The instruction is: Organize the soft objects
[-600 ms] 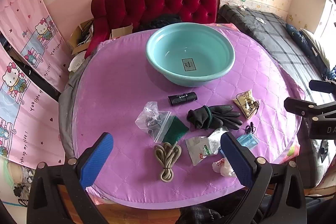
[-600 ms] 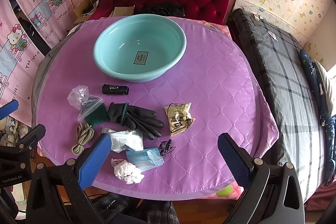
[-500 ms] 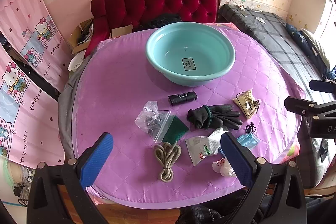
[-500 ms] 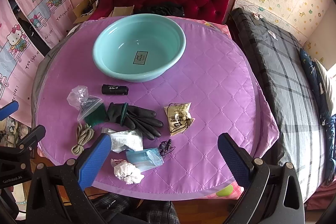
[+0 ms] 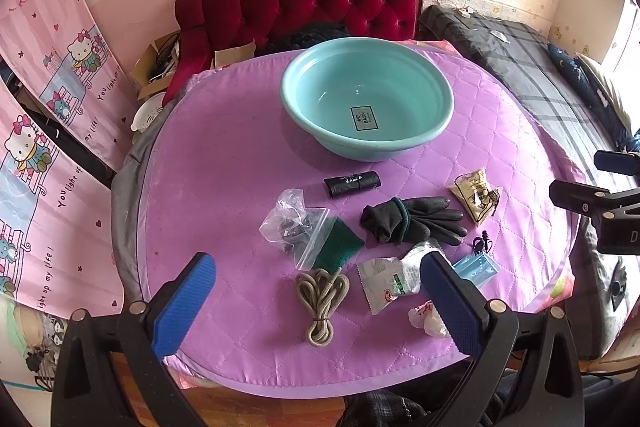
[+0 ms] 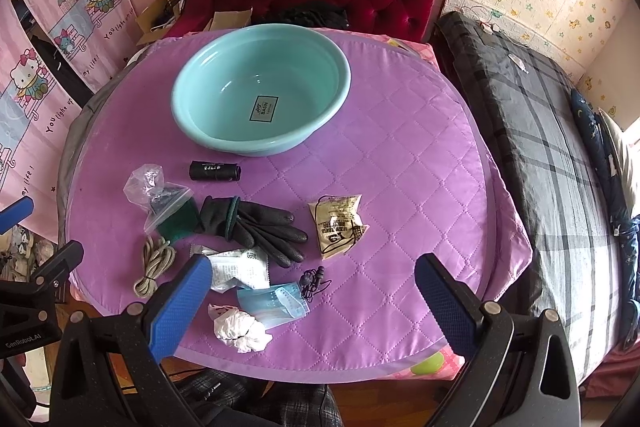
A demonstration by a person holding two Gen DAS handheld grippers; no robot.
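Nothing shifted since half a second back: same spread of things on the purple quilted cover (image 5: 224, 163), both claws parked above the near edge. Left gripper (image 5: 316, 303) gaping wide, blue pads (image 5: 184, 307) clear of everything, gripping nothing. Right gripper (image 6: 312, 303) just as wide, empty too, tilted steeply down at the table. Up at the far side, the teal basin (image 6: 261, 91), upright and bare inside but for a label. In front of it, a small black roll (image 6: 215, 171). Nearer, a row: clear zip bag (image 5: 294, 223) overlapping a green cloth (image 5: 338, 247), black gloves (image 6: 252, 223) touching that cloth, tan sachet (image 6: 338, 225) off to the right. Closest in: coiled beige cord (image 5: 320, 295), white packet (image 6: 240, 269), blue mask pack (image 6: 276, 301), black earphones (image 6: 314, 279), crumpled white tissue (image 6: 240, 327) at the very edge
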